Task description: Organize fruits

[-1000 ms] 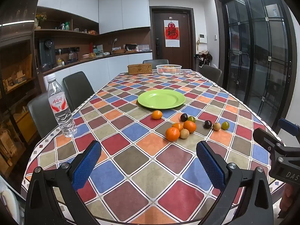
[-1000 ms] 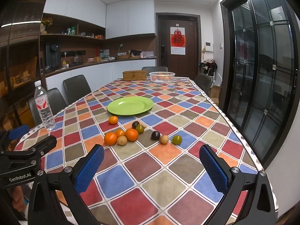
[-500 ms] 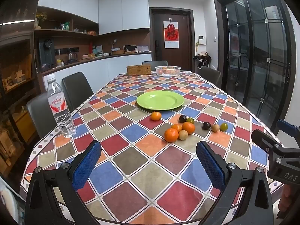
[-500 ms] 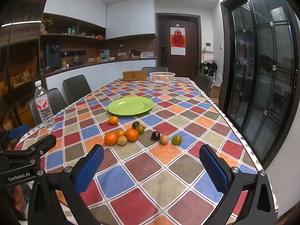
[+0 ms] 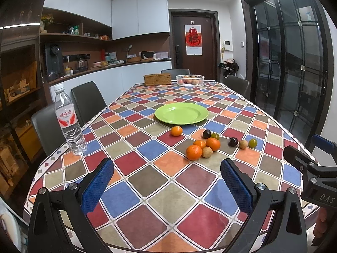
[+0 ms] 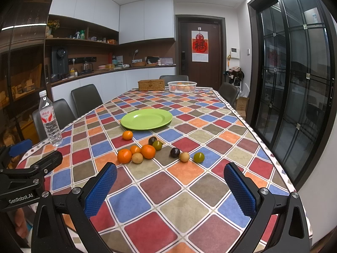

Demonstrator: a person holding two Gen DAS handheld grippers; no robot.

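Two handheld grippers hover over the near end of a checkered tablecloth, both spread wide w/ nothing between the blue pads. Left gripper and right gripper sit well short of the fruit.

Fruit lies loose on the cloth, near side of an empty green plate: one small orange apart and nearest the plate; a tight cluster w/ a large orange, a tan round fruit, another orange and a smaller one partly hidden behind them; a dark fruit touching a green one; then a row of dark, tan and green. Exact kinds of the small fruits are hard to make out.

Far end: white basket holds orange things, contents unclear through the mesh, beside a woven box.

Left view shows the right gripper's body at frame edge, cut off, w/ "DAS" lettering and fingers of the person's hand below. Right view shows the left unit's side reading "GenRobot.AI". Water bottle stands at the table's left edge, label text too small to read.
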